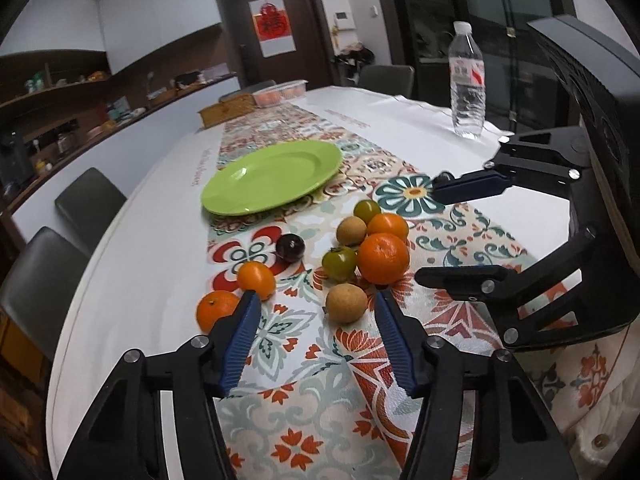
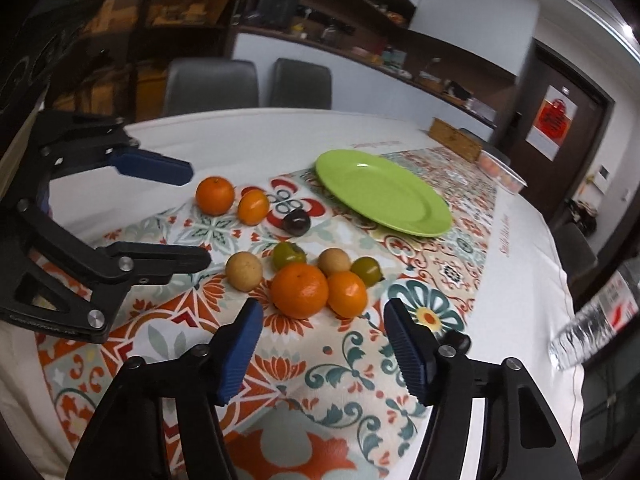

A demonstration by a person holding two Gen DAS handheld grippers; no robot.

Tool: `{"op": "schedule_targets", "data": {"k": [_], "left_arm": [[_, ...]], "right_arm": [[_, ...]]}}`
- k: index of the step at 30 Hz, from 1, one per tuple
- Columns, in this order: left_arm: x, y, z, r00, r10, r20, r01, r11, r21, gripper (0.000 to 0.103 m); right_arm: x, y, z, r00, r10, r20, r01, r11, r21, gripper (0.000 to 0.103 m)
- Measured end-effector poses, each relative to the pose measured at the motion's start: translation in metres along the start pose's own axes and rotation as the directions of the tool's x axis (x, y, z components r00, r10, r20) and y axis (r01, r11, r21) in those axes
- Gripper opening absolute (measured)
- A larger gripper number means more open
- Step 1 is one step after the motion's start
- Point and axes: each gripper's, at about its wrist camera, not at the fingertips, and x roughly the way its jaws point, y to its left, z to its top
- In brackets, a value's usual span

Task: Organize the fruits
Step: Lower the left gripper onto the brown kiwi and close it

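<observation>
An empty green plate (image 1: 272, 176) (image 2: 384, 192) lies on a patterned runner. Several fruits lie loose before it: a large orange (image 1: 383, 258) (image 2: 299, 290), a smaller orange (image 1: 387, 226) (image 2: 346, 294), two green persimmons (image 1: 339, 264) (image 1: 367, 210), two tan round fruits (image 1: 346, 303) (image 1: 351, 231), a dark plum (image 1: 290, 248) (image 2: 297, 222), and two oranges apart at the left (image 1: 256, 279) (image 1: 216, 309). My left gripper (image 1: 316, 308) is open, just short of the near tan fruit. My right gripper (image 2: 324, 320) is open, just short of the large orange. Each gripper shows in the other's view (image 1: 448, 232) (image 2: 192, 216).
A water bottle (image 1: 466, 84) (image 2: 592, 320) stands near the table's right edge. A wooden box (image 1: 226, 110) and a clear tub of fruit (image 1: 280, 92) sit at the far end. Grey chairs (image 1: 90, 202) stand along the left side.
</observation>
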Motion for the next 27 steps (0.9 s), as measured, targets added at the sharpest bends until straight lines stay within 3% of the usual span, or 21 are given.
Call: {"op": "schedule_targets", "data": {"k": [3, 11, 22, 27], "left_arm": [[0.011, 0.002, 0.0, 0.998, -0.048, -0.031, 0.048, 0.999, 0.011, 0.046], [0.03, 0.0, 0.0, 0.993, -0.104, -0.064, 0.107, 0.993, 0.052, 0.041], [0.045, 0.0, 0.002, 0.982, -0.154, -0.108, 0.159, 0.987, 0.038, 0.029], [0.045, 0.002, 0.003, 0.982, -0.152, -0.114, 0.155, 0.988, 0.023, 0.029]], "right_arm": [[0.009, 0.003, 0.0, 1.0, 0.023, -0.012, -0.023, 0.999, -0.026, 0.056], [0.027, 0.004, 0.0, 0.997, 0.061, -0.04, -0.063, 0.997, -0.053, 0.046], [0.036, 0.006, 0.001, 0.995, 0.084, -0.048, -0.088, 0.993, -0.08, 0.046], [0.039, 0.006, 0.001, 0.995, 0.087, -0.051, -0.091, 0.993, -0.08, 0.046]]}}
